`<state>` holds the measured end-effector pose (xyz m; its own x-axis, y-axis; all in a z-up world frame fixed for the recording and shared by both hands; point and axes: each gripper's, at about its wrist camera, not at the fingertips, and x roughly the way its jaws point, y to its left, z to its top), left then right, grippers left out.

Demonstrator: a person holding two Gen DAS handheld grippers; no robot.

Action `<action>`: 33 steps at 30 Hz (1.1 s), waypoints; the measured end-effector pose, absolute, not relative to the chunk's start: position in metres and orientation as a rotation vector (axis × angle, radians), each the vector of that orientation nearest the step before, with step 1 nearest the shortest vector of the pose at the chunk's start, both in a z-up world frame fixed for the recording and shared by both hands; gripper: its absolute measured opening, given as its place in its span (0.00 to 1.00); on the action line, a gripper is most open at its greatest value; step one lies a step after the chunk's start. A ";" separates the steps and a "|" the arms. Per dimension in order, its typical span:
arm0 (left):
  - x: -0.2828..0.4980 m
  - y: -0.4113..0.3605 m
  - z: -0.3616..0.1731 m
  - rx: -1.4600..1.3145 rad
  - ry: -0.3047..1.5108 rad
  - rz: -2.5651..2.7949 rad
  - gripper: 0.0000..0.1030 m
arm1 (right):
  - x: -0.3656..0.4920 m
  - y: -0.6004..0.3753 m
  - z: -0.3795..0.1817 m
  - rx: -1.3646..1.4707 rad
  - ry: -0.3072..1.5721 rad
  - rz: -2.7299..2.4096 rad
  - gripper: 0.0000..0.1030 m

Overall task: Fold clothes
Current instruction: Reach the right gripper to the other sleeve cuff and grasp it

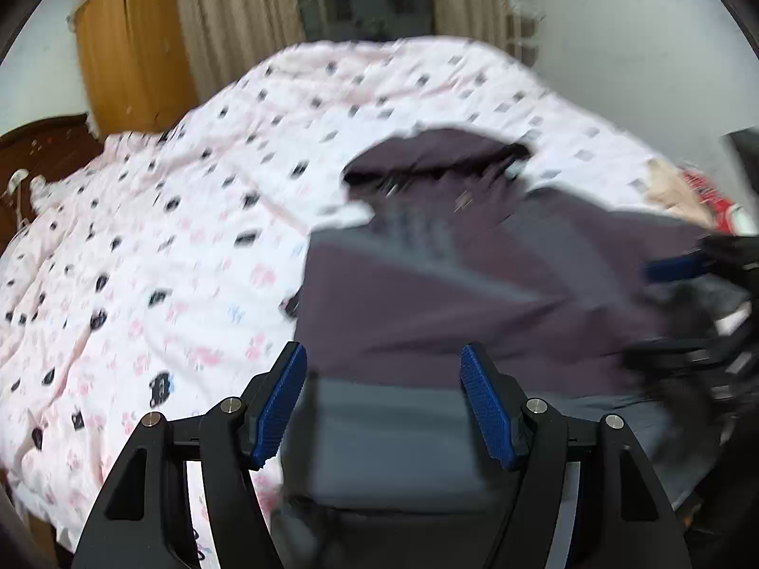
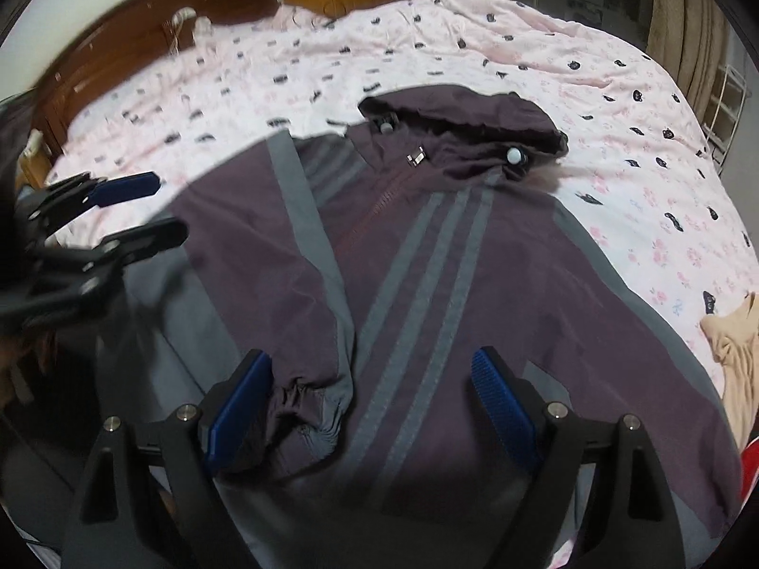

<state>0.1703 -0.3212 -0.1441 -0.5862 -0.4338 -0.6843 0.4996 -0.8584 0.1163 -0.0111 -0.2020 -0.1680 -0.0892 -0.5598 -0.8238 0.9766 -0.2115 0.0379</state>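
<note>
Lying flat, crinkly striped jacket [image 2: 427,261], fingers [image 2: 503,403] apart

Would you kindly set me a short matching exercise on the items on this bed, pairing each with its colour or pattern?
Items:
1. jacket
2. bedspread
3. headboard
4. crumpled garment

Descriptions:
A. pink with small dark prints
B. dark reddish-brown wood
C. plum with grey stripes
D. plain beige

Pairs: 1-C, 2-A, 3-B, 4-D
</note>
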 end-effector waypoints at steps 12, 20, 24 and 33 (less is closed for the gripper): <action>0.162 -0.343 -0.172 1.036 0.117 -2.333 0.61 | -0.027 -0.189 -0.178 0.929 0.718 -1.616 0.87; 0.164 -0.314 -0.153 0.920 0.110 -2.543 0.67 | -0.065 -0.135 -0.139 1.010 0.477 -1.697 0.87; 0.153 -0.302 -0.159 0.962 0.092 -2.600 0.67 | -0.105 -0.074 -0.127 1.118 0.229 -1.766 0.87; 0.141 -0.299 -0.166 0.996 0.114 -2.622 0.67 | -0.175 0.050 -0.132 1.316 0.034 -1.961 0.87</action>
<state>0.1410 -0.2991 -0.1662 -0.6995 -0.2789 -0.6580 0.3348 -0.9413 0.0431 -0.1750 0.0505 -0.1321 -0.1802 -0.5697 -0.8018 0.5973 -0.7110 0.3710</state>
